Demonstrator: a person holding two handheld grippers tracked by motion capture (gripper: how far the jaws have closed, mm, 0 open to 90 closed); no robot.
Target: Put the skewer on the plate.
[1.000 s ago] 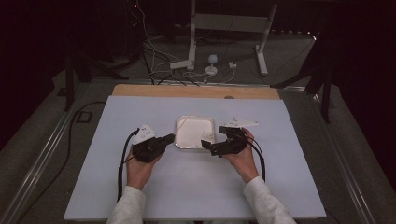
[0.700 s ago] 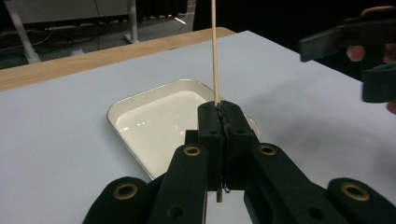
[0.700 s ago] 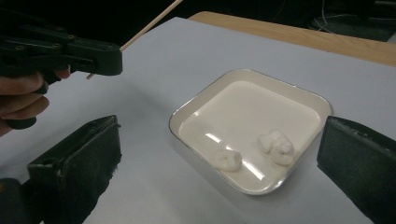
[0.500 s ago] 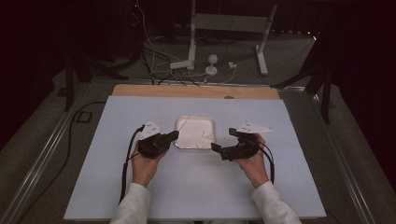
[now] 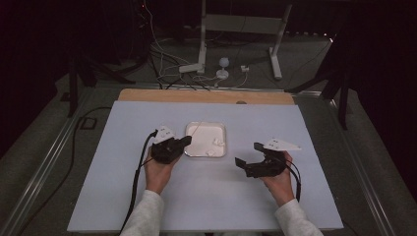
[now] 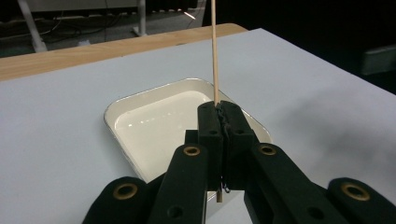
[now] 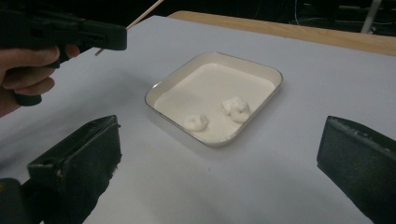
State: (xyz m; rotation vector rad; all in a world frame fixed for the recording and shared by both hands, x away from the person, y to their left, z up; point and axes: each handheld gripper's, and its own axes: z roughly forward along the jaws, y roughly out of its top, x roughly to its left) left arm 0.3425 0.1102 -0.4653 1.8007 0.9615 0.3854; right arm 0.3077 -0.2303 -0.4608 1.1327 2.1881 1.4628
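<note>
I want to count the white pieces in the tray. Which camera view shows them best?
The right gripper view: the white pieces lie near and unblocked in the tray. In the high view they are small specks. In the left gripper view, that gripper's shut jaws cover the part of the tray nearest them.

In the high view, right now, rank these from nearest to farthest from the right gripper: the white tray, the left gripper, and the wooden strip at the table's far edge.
1. White tray: just ahead and left of the right gripper, near table centre.
2. Left gripper: beyond the tray's left side, shut on a thin wooden stick.
3. Wooden strip: along the table's far edge, clearly farthest.
</note>
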